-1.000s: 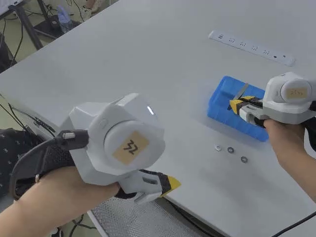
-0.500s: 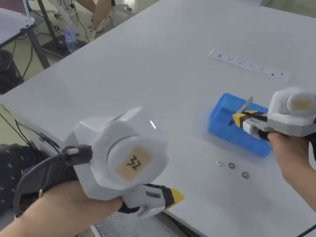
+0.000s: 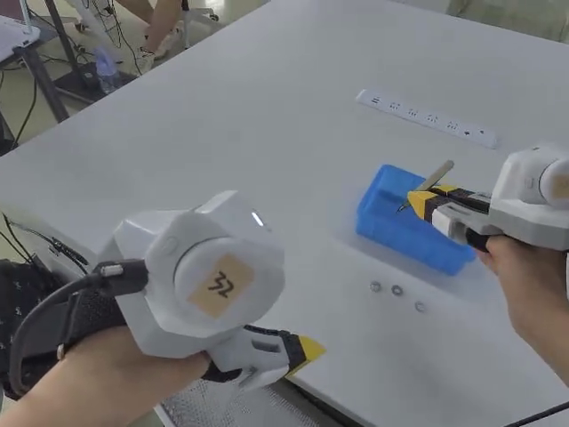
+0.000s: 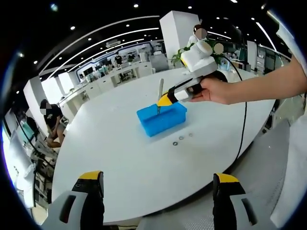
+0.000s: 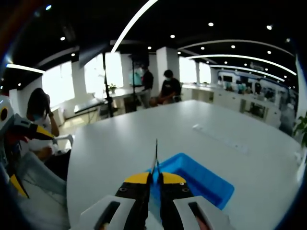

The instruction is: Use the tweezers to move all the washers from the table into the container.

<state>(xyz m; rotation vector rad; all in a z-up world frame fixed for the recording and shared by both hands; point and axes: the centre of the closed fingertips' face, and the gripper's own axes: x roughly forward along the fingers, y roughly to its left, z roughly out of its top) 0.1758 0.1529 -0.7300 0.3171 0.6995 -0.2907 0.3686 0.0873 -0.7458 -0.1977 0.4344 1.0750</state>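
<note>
The right gripper (image 3: pixel 416 201) has its yellow-tipped jaws pressed together on a pair of thin silver metal tweezers (image 4: pixel 159 94), gripping them partway along their length. In the left gripper view the tweezers stand nearly upright, points down, over the open blue rectangular plastic container (image 3: pixel 400 229). I cannot tell whether the points touch the container, or whether anything is pinched between them.

The container rests on the white table (image 3: pixel 267 116), set back from the near edge. Three small round silver metal washers (image 3: pixel 396 290) lie in a short row on the bare table between the container's near long side and the table's near edge, close to the container but not touching it, and each apart from the next. A long white power strip (image 3: pixel 427 116) lies on the far side of the container, well apart from it.

The left gripper (image 4: pixel 157 181) is held at the near edge of the table, well apart from the container and washers. Its two jaws stand wide apart with nothing between them.
</note>
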